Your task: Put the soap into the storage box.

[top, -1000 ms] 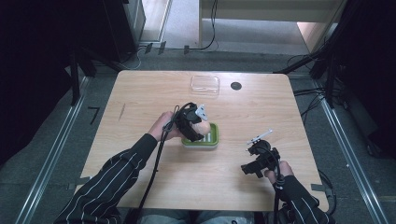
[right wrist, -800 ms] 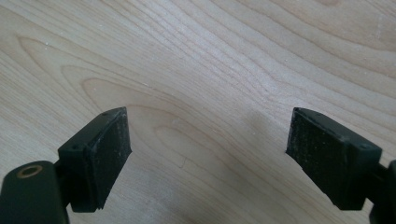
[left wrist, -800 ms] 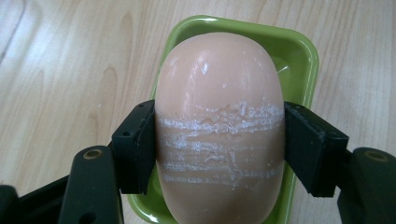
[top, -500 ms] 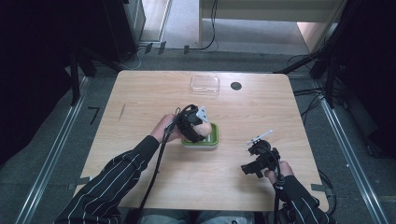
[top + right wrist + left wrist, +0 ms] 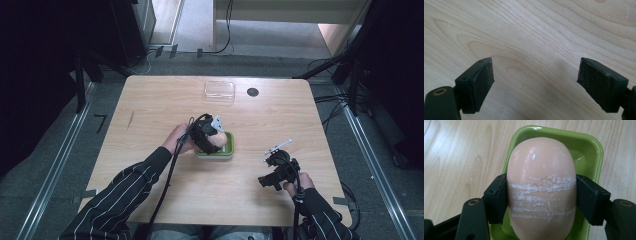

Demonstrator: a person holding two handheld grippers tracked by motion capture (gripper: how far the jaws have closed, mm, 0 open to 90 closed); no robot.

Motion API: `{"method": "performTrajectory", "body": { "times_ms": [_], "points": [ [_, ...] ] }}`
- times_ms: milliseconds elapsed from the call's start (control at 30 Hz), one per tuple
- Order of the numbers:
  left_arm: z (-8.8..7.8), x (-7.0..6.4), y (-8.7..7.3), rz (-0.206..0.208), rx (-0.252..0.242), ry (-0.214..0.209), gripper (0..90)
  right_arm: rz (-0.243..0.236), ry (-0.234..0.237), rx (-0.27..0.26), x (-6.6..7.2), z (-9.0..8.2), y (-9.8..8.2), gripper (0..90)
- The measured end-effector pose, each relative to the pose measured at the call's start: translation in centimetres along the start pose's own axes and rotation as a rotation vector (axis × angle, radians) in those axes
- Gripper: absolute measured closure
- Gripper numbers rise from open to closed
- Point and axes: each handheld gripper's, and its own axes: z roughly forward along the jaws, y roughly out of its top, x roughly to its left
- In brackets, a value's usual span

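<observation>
A pale pink oval bar of soap [image 5: 541,187], streaked with white scrape marks, is clamped between the jaws of my left gripper [image 5: 541,200]. It hangs just over the green tray [image 5: 596,152]. From above, that left gripper [image 5: 212,137] sits over the green tray [image 5: 229,150] at the table's middle, with the soap [image 5: 218,140] partly hidden by the hand. My right gripper [image 5: 276,172] rests low at the front right, apart from the tray. Its jaws stand wide apart over bare wood in the right gripper view [image 5: 535,85].
A clear plastic lid or box [image 5: 219,90] lies near the far edge, with a small black disc [image 5: 252,92] to its right. Cables trail from both grippers toward the person. The wooden table [image 5: 150,110] borders dark floor and metal rails on each side.
My left gripper with the soap has shifted slightly right and settled lower over the green tray. The right gripper has stayed put.
</observation>
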Motion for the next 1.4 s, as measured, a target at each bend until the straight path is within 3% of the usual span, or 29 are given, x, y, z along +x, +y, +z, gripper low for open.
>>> {"method": "performTrajectory", "body": {
  "times_ms": [667,967,1200,1400],
  "points": [
    [0.62,0.15,-0.38,-0.013,0.015,0.008,33.2,-0.003,-0.001,0.003,0.04,0.03,0.00,14.1],
    [0.35,0.14,-0.39,-0.021,-0.009,0.001,32.1,-0.003,-0.002,0.003,0.03,0.03,-0.01,14.1],
    [0.14,0.18,-0.38,-0.018,-0.016,0.006,28.8,0.000,-0.001,0.004,0.04,-0.01,-0.03,14.1],
    [-0.31,0.31,-0.31,-0.030,-0.017,0.022,18.5,-0.002,0.000,0.003,0.05,-0.01,-0.01,14.1]
  ]
}}
